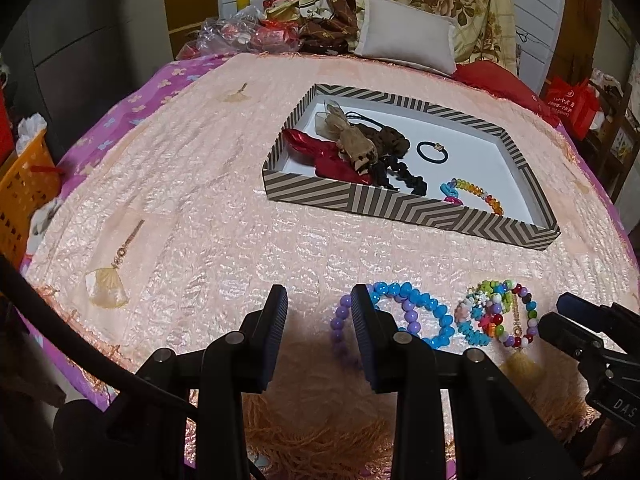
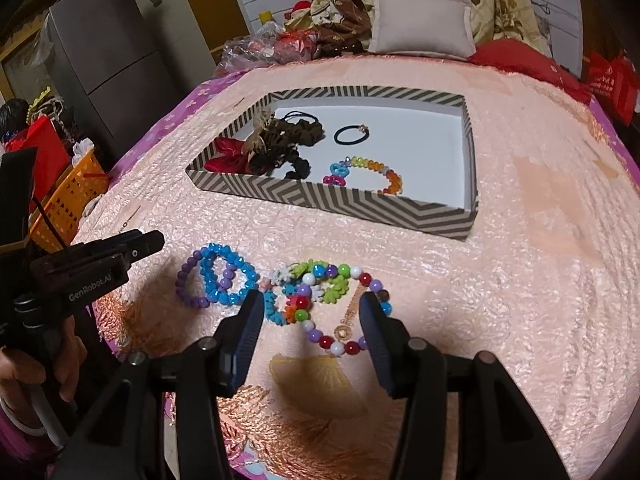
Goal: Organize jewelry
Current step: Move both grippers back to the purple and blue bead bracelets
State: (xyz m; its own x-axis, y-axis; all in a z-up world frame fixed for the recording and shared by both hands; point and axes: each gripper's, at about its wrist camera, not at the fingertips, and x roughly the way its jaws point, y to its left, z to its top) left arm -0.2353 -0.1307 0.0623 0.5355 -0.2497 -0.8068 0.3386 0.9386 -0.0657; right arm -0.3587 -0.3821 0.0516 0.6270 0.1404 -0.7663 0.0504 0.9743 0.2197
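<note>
A striped box [image 1: 404, 204] [image 2: 336, 200] on the pink bedspread holds hair ties, scrunchies and a colourful bead bracelet [image 1: 478, 194] [image 2: 376, 170]. Near the front edge lie a purple bracelet [image 1: 340, 322] [image 2: 186, 280], a blue bracelet [image 1: 436, 312] [image 2: 232, 276] and a multicolour bead bracelet [image 1: 516, 316] [image 2: 340, 312] with small clips. My left gripper [image 1: 320, 304] is open and empty, just left of the blue and purple bracelets. My right gripper [image 2: 312, 304] is open, its fingers on either side of the multicolour bracelet and just above it.
A fan-shaped tassel charm [image 1: 106, 280] lies at the left of the bedspread, another [image 2: 316, 380] below my right gripper. An orange basket [image 1: 24, 196] stands off the bed's left side. Pillows [image 1: 408, 36] and bags are piled at the far end.
</note>
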